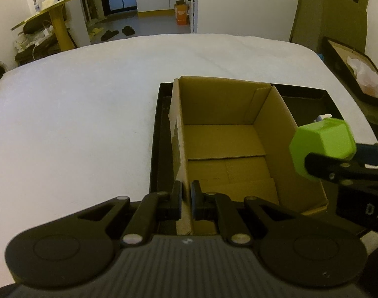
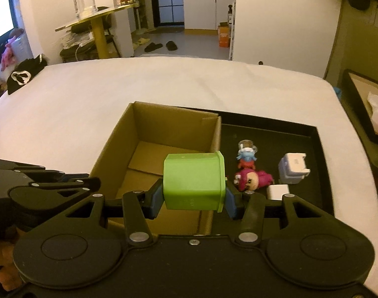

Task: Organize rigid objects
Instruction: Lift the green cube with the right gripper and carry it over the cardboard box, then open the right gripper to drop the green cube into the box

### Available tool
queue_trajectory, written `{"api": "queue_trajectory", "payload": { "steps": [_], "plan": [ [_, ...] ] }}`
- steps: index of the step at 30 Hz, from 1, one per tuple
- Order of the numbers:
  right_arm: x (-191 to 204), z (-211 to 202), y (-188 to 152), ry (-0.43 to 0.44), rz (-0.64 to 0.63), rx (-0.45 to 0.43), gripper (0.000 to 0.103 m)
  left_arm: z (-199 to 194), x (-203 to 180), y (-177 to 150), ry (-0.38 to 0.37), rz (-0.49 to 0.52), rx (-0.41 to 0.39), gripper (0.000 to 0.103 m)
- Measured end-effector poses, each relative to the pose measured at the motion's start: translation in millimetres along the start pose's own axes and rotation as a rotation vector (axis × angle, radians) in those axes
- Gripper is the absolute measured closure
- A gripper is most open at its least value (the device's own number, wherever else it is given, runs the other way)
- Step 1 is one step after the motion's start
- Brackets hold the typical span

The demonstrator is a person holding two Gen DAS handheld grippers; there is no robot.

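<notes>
An open cardboard box [image 1: 228, 114] [image 2: 164, 129] stands in the left part of a black tray [image 1: 155, 134] [image 2: 313, 134]; I see nothing inside it. My left gripper [image 1: 186, 198] is shut on the box's near left wall; it shows at the left of the right wrist view [image 2: 64, 181]. My right gripper [image 2: 192, 198] is shut on a green block [image 2: 194, 181], held above the box's near right corner. The block also shows in the left wrist view [image 1: 323, 146]. In the tray right of the box lie a pink figure [image 2: 251, 180], a small blue and red figure [image 2: 246, 159] and two white blocks [image 2: 294, 167] [image 2: 277, 191].
The tray rests on a white table [image 1: 77, 111] [image 2: 89, 94]. A second black tray with a white bag [image 1: 362, 74] [image 2: 372, 109] stands off the table to the right. A black cloth [image 2: 22, 77] lies at the table's far left corner.
</notes>
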State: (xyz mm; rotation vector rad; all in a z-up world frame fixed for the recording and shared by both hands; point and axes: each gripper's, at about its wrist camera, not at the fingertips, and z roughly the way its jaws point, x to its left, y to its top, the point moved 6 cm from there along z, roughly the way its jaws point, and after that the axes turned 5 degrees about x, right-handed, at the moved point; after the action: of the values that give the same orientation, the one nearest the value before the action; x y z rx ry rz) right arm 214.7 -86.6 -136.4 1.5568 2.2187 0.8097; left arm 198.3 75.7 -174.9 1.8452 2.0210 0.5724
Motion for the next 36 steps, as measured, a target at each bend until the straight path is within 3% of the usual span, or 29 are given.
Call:
{"api": "queue_trajectory", "payload": {
  "steps": [16,24,36],
  "plan": [
    [24,30,7,0.068,0.033,0.071,0.054,2,9,2,-0.048,-0.043,0.002,0.097],
    [30,18,25,0.139,0.029,-0.002,0.047,3,10,1,-0.047,-0.057,0.008,0.097],
    [-5,7,4,0.087,0.089,0.001,0.047,2,5,1,0.002,-0.031,0.003,0.096]
  ]
}}
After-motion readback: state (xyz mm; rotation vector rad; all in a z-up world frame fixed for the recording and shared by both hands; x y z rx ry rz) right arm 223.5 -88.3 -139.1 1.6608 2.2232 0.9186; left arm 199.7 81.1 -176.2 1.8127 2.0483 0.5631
